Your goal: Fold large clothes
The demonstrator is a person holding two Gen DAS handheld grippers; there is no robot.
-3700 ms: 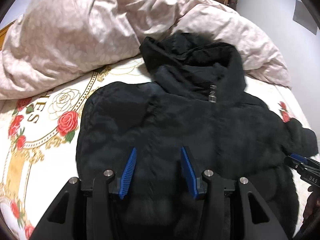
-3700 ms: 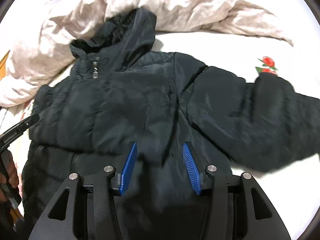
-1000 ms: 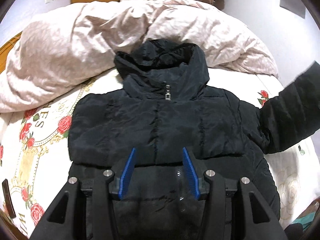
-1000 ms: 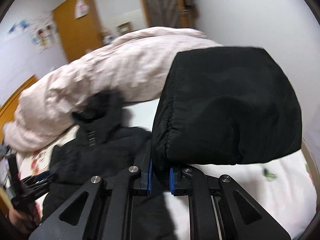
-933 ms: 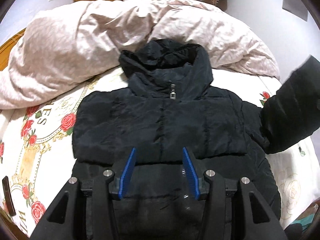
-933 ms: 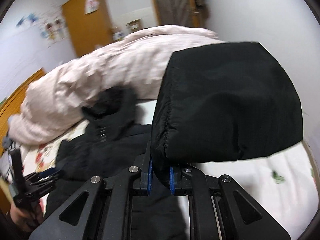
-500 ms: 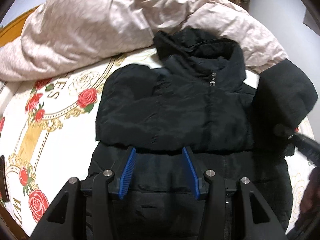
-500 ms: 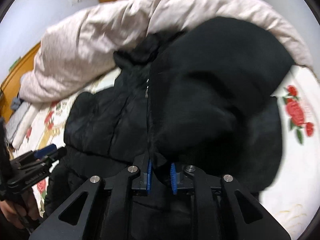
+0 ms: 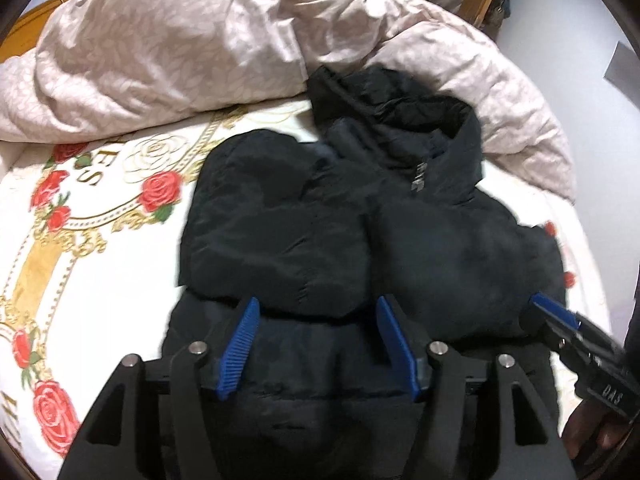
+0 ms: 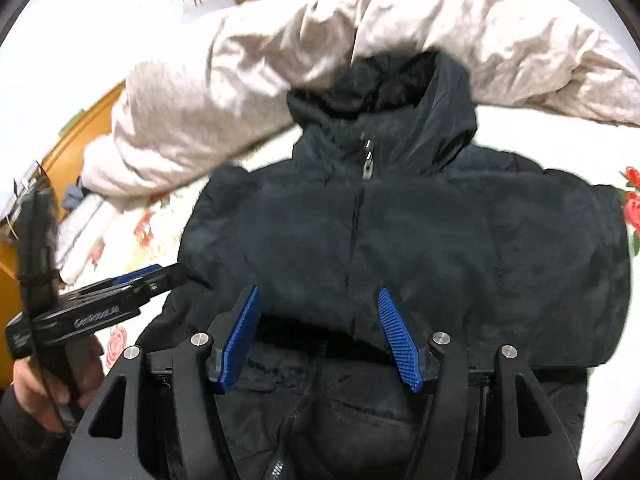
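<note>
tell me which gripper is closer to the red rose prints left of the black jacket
Left. The left gripper sits at the black hooded puffer jacket's left edge, beside the red rose prints; the right gripper is at its opposite edge.

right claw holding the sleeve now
No, the right claw is open and empty, and both sleeves lie folded across the jacket front.

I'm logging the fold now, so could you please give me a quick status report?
Left tool open, right tool open, both empty. Black jacket flat on bed, both sleeves folded across chest. Duvet touching hood; nothing blocking.
</note>
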